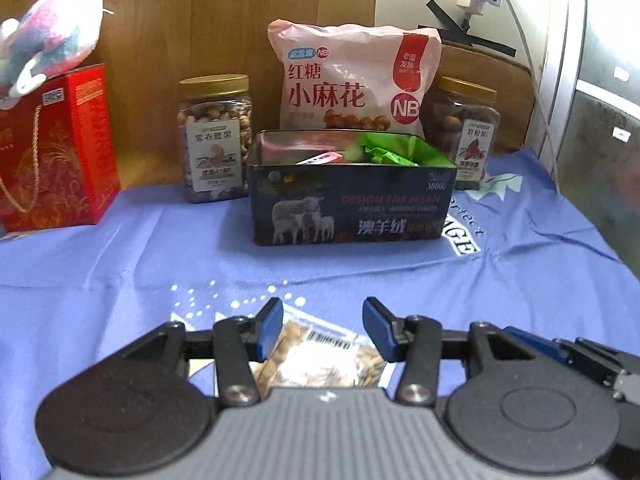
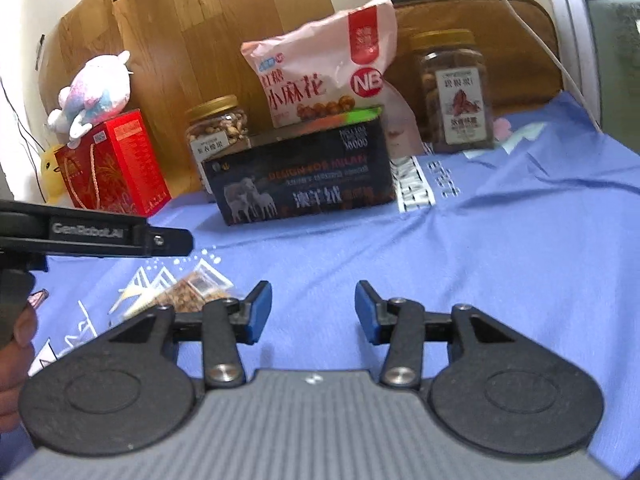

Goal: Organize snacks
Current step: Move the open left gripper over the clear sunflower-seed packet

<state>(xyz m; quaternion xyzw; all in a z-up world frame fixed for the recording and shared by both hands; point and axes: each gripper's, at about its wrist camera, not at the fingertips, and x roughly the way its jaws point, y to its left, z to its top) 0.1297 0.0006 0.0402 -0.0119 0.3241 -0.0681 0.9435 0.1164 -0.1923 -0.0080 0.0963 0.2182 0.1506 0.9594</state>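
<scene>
Behind the dark tin (image 1: pixel 348 200) at frame centre stand a pink bag (image 1: pixel 352 80) and two jars (image 1: pixel 214 138), while both the left gripper (image 1: pixel 323 328) and right gripper (image 2: pixel 314 308) gape apart, a snack packet (image 1: pixel 320 360) lying between the left one's fingers.

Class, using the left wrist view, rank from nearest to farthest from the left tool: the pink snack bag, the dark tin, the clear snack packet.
1. Clear snack packet, between the left tool fingers.
2. Dark tin, ahead, centre.
3. Pink snack bag, behind the tin.

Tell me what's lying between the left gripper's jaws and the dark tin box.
In the left wrist view, a clear snack packet lies under the left gripper, whose jaws stand open. Beyond it, up to the tin box, is only bare blue cloth.
</scene>
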